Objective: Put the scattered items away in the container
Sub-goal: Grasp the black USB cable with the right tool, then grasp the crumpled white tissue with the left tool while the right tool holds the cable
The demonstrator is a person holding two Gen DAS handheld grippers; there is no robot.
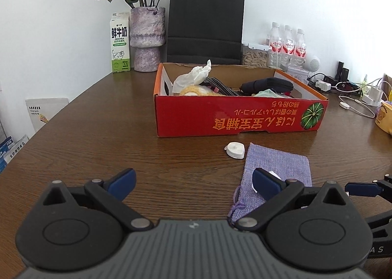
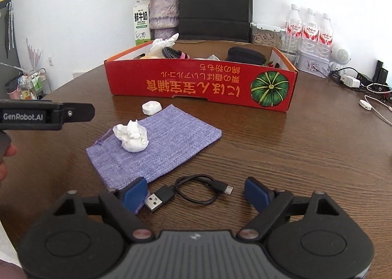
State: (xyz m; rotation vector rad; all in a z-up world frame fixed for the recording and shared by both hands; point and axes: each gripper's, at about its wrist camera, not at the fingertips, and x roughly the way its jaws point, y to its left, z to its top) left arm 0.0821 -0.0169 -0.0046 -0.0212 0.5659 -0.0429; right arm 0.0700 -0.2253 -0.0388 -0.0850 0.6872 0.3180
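A: The right tongs (image 2: 196,193) are seen spread wide, nothing gripped, with the black USB cable (image 2: 193,192) lying on the desk (image 2: 294,156) between the blue pads. Its long axis is laid from eight to two o'clock, big plug at eight.

B: The left tongs (image 1: 193,182) are likewise parted and empty. The purple pouch (image 2: 156,146) is stretched from seven to one o'clock, crumpled tissue (image 2: 132,138) resting on it.

A: At twelve o'clock the red box (image 2: 201,82) is found, already loaded. A white cap (image 2: 151,108) is placed just before it, near the pouch's far corner.

B: Behind it, a vase (image 1: 147,38), milk carton (image 1: 119,43), black bag (image 1: 205,26) and bottles (image 1: 287,44) are lined up.
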